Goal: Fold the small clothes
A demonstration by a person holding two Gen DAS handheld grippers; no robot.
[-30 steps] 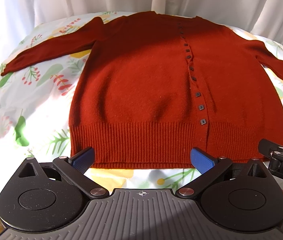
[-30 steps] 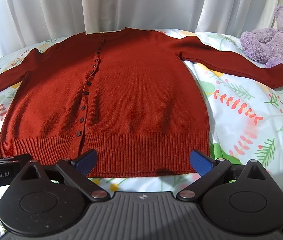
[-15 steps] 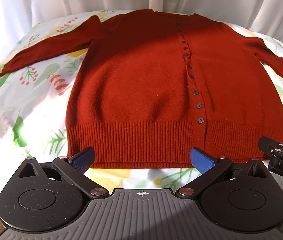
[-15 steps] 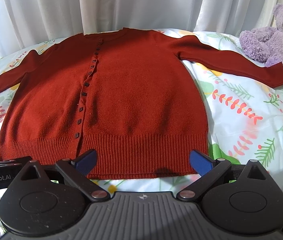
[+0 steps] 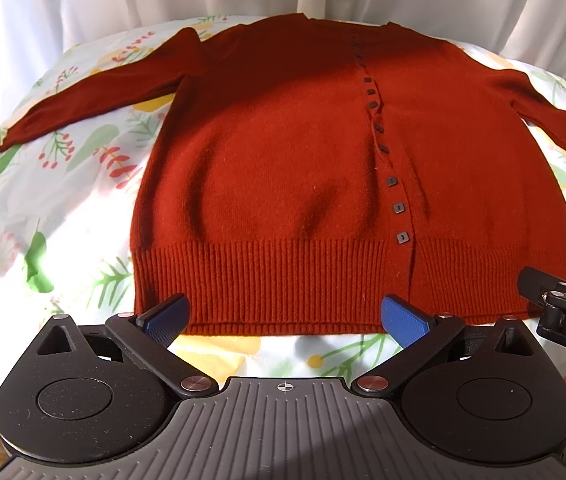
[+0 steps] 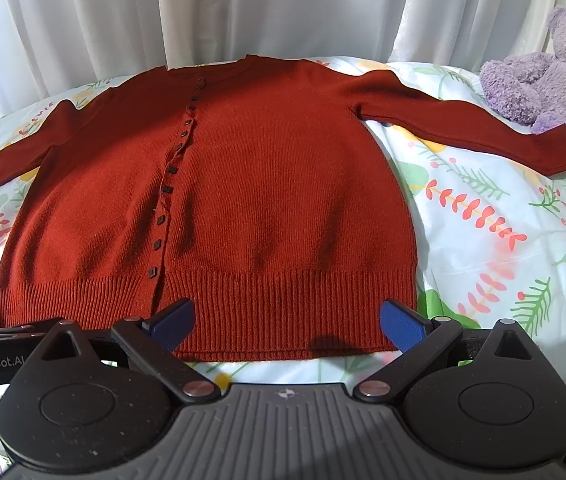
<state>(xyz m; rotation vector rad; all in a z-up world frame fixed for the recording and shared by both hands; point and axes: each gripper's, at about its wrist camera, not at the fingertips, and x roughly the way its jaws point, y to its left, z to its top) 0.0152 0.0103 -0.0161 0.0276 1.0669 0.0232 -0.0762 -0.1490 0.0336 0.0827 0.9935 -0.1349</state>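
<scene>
A rust-red buttoned cardigan (image 5: 283, 184) lies flat and spread out on a floral bedsheet (image 5: 63, 200), sleeves out to both sides, ribbed hem nearest me. It also shows in the right wrist view (image 6: 267, 200). My left gripper (image 5: 285, 318) is open and empty, its blue fingertips just over the left half of the hem. My right gripper (image 6: 287, 324) is open and empty over the right half of the hem. Each gripper's body shows at the edge of the other's view.
A purple teddy bear (image 6: 551, 68) sits at the far right by the right sleeve's cuff (image 6: 555, 156). White curtains (image 6: 243, 8) hang behind the bed. The sheet (image 6: 503, 240) lies bare right of the cardigan.
Both grippers have moved slightly forward and down toward the cardigan's hem. The cardigan has not moved and both grippers stay open.
</scene>
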